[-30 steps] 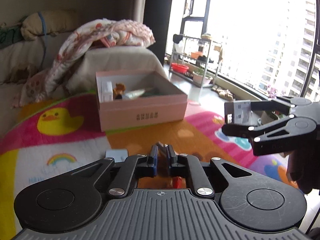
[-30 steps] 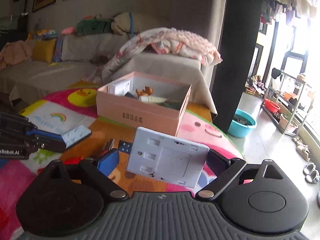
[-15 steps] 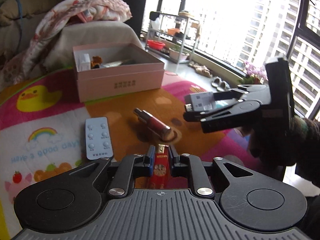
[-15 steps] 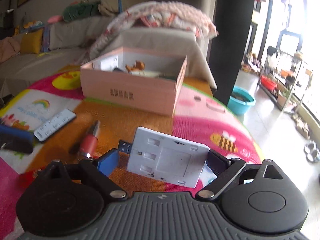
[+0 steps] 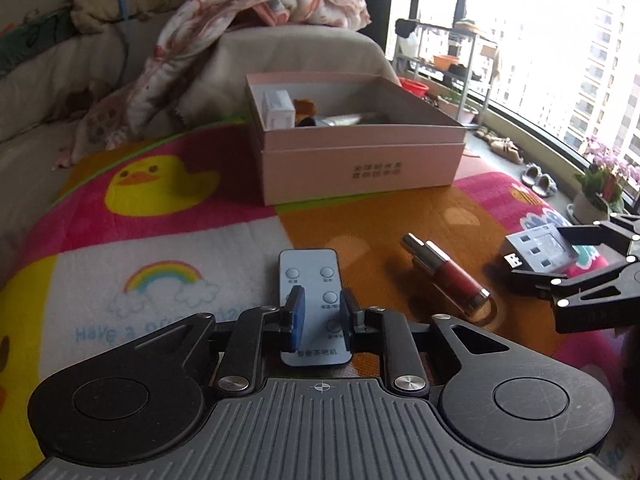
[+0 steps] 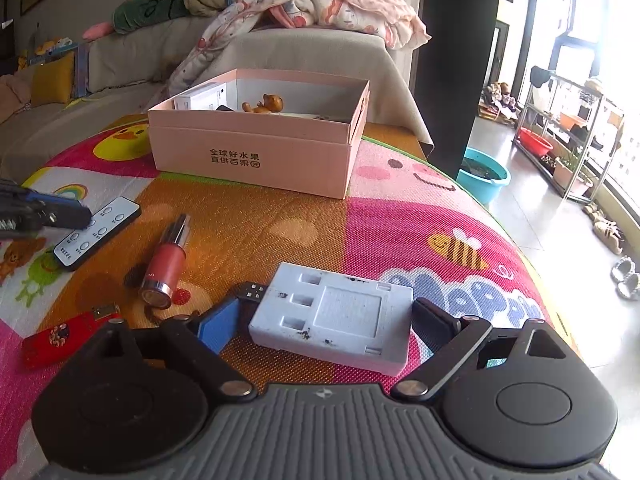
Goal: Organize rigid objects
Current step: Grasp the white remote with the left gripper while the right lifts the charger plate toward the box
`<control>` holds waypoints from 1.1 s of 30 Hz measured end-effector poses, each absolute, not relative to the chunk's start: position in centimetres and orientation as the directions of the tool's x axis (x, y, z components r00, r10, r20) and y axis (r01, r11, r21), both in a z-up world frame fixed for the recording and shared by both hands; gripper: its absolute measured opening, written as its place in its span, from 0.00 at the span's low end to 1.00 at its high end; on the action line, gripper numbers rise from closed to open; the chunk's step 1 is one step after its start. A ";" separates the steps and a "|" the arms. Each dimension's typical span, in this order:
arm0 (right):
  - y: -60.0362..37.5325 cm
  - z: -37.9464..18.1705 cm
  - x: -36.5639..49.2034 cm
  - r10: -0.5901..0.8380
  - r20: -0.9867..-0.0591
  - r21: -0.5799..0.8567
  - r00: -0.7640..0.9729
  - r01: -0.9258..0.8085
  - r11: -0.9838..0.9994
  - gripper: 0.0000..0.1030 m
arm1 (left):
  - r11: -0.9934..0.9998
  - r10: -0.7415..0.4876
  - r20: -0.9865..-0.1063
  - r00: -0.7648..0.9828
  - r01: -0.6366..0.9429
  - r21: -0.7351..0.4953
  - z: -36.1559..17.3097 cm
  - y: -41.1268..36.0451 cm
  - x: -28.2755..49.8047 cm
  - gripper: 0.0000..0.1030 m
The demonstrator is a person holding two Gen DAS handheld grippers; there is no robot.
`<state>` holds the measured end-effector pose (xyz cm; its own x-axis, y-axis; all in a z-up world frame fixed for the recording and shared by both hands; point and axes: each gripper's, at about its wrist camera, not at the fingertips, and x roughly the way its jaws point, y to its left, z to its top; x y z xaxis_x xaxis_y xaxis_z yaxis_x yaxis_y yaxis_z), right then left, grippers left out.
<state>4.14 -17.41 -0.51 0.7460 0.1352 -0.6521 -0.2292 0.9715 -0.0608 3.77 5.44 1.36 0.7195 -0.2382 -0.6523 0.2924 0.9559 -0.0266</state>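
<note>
The left gripper [image 5: 320, 318] hangs low over the colourful children's play mat [image 5: 168, 220], its blue-padded jaws opening from a narrow gap. Directly beneath and between the fingertips lies the small pale-blue flat remote control [image 5: 310, 280] with round buttons; whether the pads touch it cannot be told, and nothing is pinched between them. Just to the right of this gripper lies the red cylindrical tube with a silver metal cap [image 5: 446, 274], flat on the orange patch of the mat. Ahead of the gripper, well beyond the remote, stands the open pink cardboard box [image 5: 360, 168] with printed characters on its front wall, holding a small white carton [image 5: 278, 108] and a brown toy figure [image 5: 304, 108].

The right gripper [image 6: 324, 320] is spread wide, with the white flat rectangular plastic USB hub [image 6: 334, 316] between its jaws. The hub lies low at the mat, a black plug at its left end. The right finger sits against the hub's right edge and the blue pad on the left is at the plug corner; whether both pads press is not clear. To the left of this gripper lies a red USB stick [image 6: 60, 338], with the red tube further ahead on that side.
</note>
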 end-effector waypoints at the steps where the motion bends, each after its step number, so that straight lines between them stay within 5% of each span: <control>1: -17.4 -0.5 4.2 0.136 -0.653 -0.060 0.745 -0.230 0.971 0.90 | 0.951 -0.236 -0.653 0.720 0.308 -0.004 1.3 5.0 3.6 0.29; 3: -17.4 -0.5 4.3 0.137 -0.656 -0.057 0.742 -0.230 0.972 0.90 | 0.944 -0.252 -0.656 0.711 0.329 -0.005 1.2 4.7 3.3 0.42; 6: -17.5 -0.5 4.3 0.139 -0.658 -0.053 0.740 -0.229 0.972 0.90 | 0.936 -0.266 -0.659 0.704 0.351 -0.002 1.2 4.3 3.2 0.50; 12: -17.6 -0.6 4.3 0.140 -0.659 -0.047 0.739 -0.226 0.973 0.90 | 0.968 -0.167 -0.644 0.746 0.248 0.036 1.2 5.4 3.4 0.50; 19: -17.5 -0.6 4.4 0.140 -0.661 -0.044 0.737 -0.224 0.974 0.91 | 0.966 -0.230 -0.666 0.709 0.249 -0.068 0.6 5.7 4.6 0.51; 24: -17.6 -0.7 4.4 0.139 -0.659 -0.040 0.740 -0.219 0.975 0.88 | 0.971 -0.198 -0.649 0.735 0.236 -0.029 0.5 5.3 4.1 0.42; 33: -17.4 -0.3 3.6 0.155 -0.657 -0.057 0.738 -0.254 0.966 0.81 | 0.933 -0.314 -0.617 0.722 0.355 -0.060 1.2 5.2 1.0 0.42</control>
<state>3.55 -17.36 -0.32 0.7378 0.1551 -0.6569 -0.2535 0.9657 -0.0567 1.03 5.24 1.19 0.7216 -0.3142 -0.6169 0.3552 0.9329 -0.0597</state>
